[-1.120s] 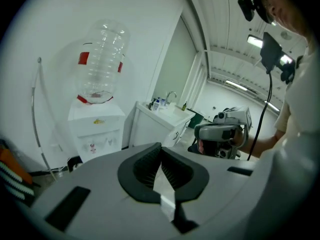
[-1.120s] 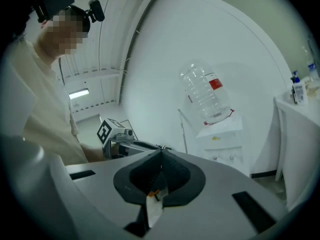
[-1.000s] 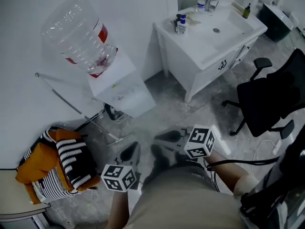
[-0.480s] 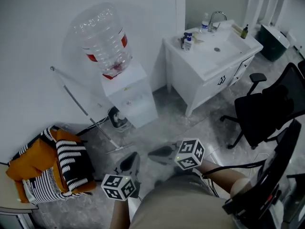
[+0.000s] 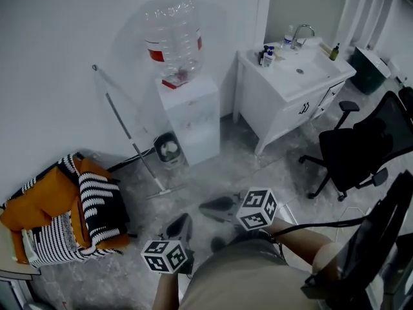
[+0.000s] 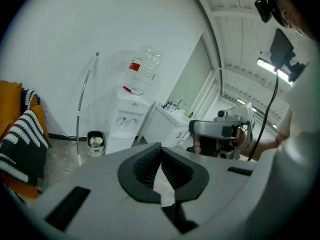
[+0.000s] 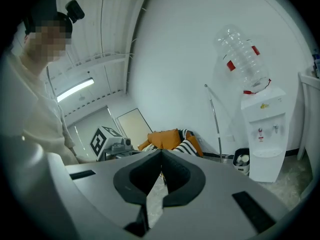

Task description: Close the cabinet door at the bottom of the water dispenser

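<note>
The water dispenser stands against the white wall with its upturned bottle on top, a small bin just beside its foot and a long-handled pole leaning on the wall to its left. Its lower front, where the cabinet door sits, looks flat and white from here. No door leaf shows swung out in any view (it is small at this range, so a slight gap could not be ruled out). The left gripper and the right gripper hang low in front of the person, well apart from the dispenser across the grey floor. Each has its jaws pressed together at the tips with nothing between them. That fits either a walk-up to a door that needs pushing or a stand-off from one already shut. By my reading, what the next move calls for is a nearer, lower look at that door's edge before anything touches it.
</note>
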### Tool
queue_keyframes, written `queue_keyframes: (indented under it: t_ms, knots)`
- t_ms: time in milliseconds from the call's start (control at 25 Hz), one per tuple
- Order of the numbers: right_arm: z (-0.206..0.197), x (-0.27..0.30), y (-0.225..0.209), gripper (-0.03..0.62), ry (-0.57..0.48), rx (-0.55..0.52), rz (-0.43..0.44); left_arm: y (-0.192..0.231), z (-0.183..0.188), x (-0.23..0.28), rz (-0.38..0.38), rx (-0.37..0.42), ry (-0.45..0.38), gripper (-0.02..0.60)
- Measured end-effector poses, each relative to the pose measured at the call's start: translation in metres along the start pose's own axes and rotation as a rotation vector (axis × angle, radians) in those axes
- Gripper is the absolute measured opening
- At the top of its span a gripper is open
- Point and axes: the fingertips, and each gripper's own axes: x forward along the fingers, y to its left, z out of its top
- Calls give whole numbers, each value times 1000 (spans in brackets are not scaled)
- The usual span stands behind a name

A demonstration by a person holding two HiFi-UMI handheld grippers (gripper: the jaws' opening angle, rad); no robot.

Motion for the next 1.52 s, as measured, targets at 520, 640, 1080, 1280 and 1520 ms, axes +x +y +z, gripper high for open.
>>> queue_keyframes:
  t_ms: [520, 640, 1080, 1280, 1520]
  knots:
    - [-23, -38, 37, 8, -81, 73, -63, -49, -29, 0, -118, 57, 54, -8]
    - [-29, -61, 46, 8, -114, 72, -62, -70, -39, 4, -119, 81, 74, -8]
    - [-65, -187, 85, 9, -203, 41, -60, -192, -67, 12, -121, 162, 14, -8]
    - [-97, -232, 102, 8, -207, 57, -40, -233, -112, -1, -55, 157, 22, -8]
    - [-117, -237, 128, 8, -182, 82, 39, -253, -159, -36, 28, 134, 69, -8]
